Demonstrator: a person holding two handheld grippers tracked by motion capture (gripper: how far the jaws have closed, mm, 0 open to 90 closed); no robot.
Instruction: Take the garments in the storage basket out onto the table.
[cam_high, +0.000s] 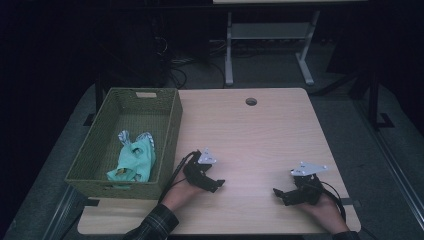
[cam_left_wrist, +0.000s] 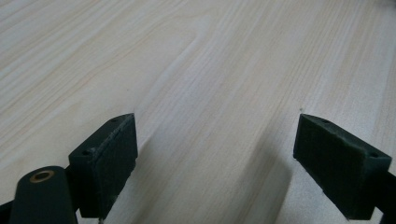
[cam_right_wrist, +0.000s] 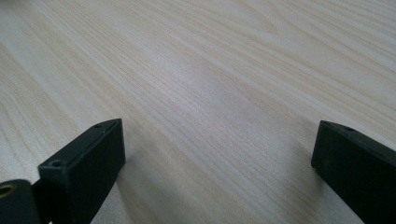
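High view: the green woven basket (cam_high: 170, 125) stands at the desk's (cam_high: 260, 135) left edge with a mint garment (cam_high: 135, 159) lying inside, near its front wall. The left gripper (cam_high: 212, 184) and right gripper (cam_high: 284, 195) rest low near the desk's front edge, well apart, nothing between them.
Left gripper view: jaws spread wide over bare wood grain, holding nothing.
Right gripper view: jaws likewise released, over bare desk.
Progress: the garment appears already binned; little seems left.

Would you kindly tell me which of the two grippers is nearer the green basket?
The left gripper: it rests just right of the basket, while the right gripper sits across the table.
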